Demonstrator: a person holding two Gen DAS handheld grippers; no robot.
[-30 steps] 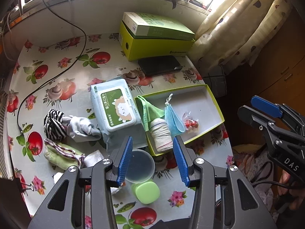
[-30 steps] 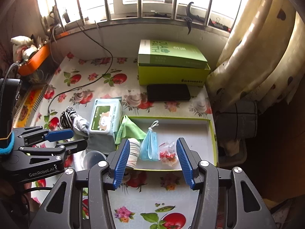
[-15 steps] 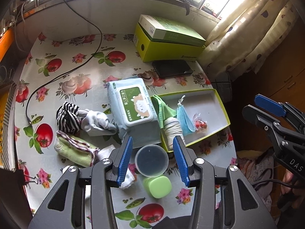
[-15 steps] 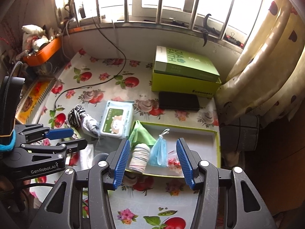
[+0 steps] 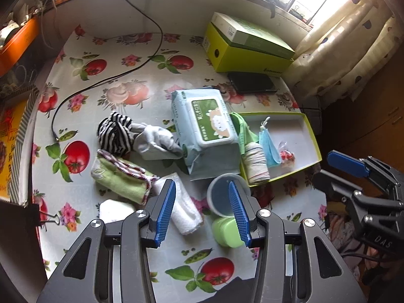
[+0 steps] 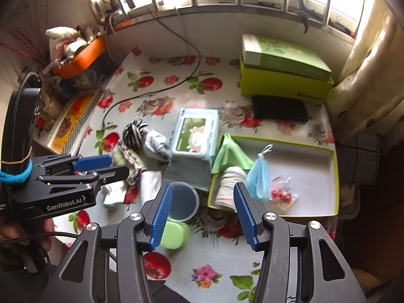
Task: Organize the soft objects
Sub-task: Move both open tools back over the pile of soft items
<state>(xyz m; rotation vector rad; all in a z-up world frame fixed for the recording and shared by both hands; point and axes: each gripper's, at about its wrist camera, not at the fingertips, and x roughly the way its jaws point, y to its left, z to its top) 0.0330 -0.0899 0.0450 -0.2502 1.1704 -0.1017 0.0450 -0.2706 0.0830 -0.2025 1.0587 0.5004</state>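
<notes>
A shallow green-rimmed tray (image 5: 309,128) (image 6: 337,176) holds a green cloth (image 6: 231,155), a rolled white sock (image 5: 255,162) (image 6: 229,186), a blue face mask (image 5: 267,146) (image 6: 258,179) and a small clear bag (image 6: 281,194). Left of the wet-wipes pack (image 5: 204,128) (image 6: 195,136) lie a striped sock (image 5: 115,132), a grey sock (image 5: 156,142), a green folded cloth (image 5: 118,178) and a white towel (image 5: 183,208). My left gripper (image 5: 200,209) hangs open above the towel and a clear cup (image 5: 224,193). My right gripper (image 6: 202,214) is open above the tray's near-left corner, empty.
A green lid (image 5: 226,231) (image 6: 174,234) lies by the cup. A yellow-green box (image 5: 247,45) and a black phone (image 5: 251,83) sit at the back right. A black cable (image 5: 106,80) crosses the tablecloth. A curtain (image 5: 348,45) hangs at right. An orange tray (image 6: 80,58) stands off the table's left.
Both grippers have drifted left and slightly lower over the table; the socks and cloths now sit nearer the middle of the left wrist view. Jaws unchanged, nothing picked up.
</notes>
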